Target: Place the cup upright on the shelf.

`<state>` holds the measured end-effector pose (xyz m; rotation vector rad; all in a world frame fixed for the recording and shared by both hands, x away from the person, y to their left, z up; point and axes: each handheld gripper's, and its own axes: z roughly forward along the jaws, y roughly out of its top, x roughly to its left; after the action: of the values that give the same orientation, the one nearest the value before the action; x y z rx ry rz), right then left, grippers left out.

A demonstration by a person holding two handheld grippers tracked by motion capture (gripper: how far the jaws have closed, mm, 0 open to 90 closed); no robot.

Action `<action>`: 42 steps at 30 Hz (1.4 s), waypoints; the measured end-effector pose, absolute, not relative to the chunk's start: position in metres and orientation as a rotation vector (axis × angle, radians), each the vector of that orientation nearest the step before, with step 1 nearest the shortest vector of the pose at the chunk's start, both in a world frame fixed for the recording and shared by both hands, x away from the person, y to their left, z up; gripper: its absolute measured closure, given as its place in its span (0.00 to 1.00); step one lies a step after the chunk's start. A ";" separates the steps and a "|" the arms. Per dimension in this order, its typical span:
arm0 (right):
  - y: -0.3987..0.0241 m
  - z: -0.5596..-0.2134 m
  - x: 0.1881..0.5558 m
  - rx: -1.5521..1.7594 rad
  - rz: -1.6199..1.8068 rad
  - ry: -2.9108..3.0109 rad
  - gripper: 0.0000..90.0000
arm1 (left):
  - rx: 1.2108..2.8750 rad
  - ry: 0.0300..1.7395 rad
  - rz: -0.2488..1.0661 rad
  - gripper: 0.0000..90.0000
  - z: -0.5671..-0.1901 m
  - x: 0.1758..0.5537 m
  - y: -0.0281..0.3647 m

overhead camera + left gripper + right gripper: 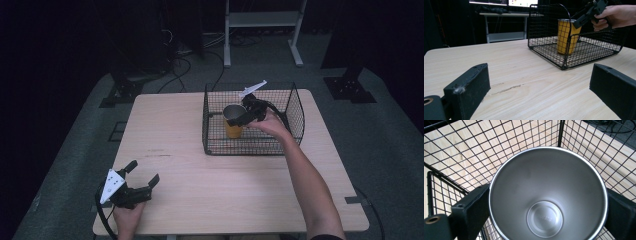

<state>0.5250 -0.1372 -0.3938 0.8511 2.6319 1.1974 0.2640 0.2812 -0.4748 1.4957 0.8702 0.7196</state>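
A yellow cup [233,125] with a steel inside stands upright in a black wire basket [250,148] at the table's far right. My right gripper [241,118] reaches down into the basket, one jaw pressed on each side of the cup's rim. In the right gripper view the cup [546,195] is empty between the two jaws. The left gripper view shows the cup [566,37] in the basket [586,56] with the right gripper [584,16] on its rim. My left gripper [143,172] hovers open near the table's front left corner, nothing between its jaws [540,85].
The light wooden table [200,190] has bare room between the left gripper and the basket. A white shelf frame [262,20] and cables lie on the floor beyond the table. Dark stands flank the table at the back.
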 end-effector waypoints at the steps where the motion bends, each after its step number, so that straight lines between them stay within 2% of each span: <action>1: -0.138 -0.393 0.525 0.848 1.197 2.631 0.07 | 1.495 0.871 0.719 0.03 -0.475 0.264 0.281; 5: -0.138 -0.392 0.524 0.852 1.214 2.614 0.04 | 1.496 0.872 0.720 0.03 -0.475 0.264 0.281; 23: -0.160 -0.353 0.516 0.872 1.374 2.508 0.05 | 1.498 0.876 0.725 0.03 -0.475 0.264 0.281; 42: -0.182 -0.342 0.478 0.885 1.441 2.526 0.06 | 1.504 0.869 0.725 0.03 -0.475 0.264 0.280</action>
<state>0.4784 -0.1820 -0.3422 0.8849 2.5261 1.4406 0.2637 0.2801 -0.4749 1.5038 0.8692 0.7248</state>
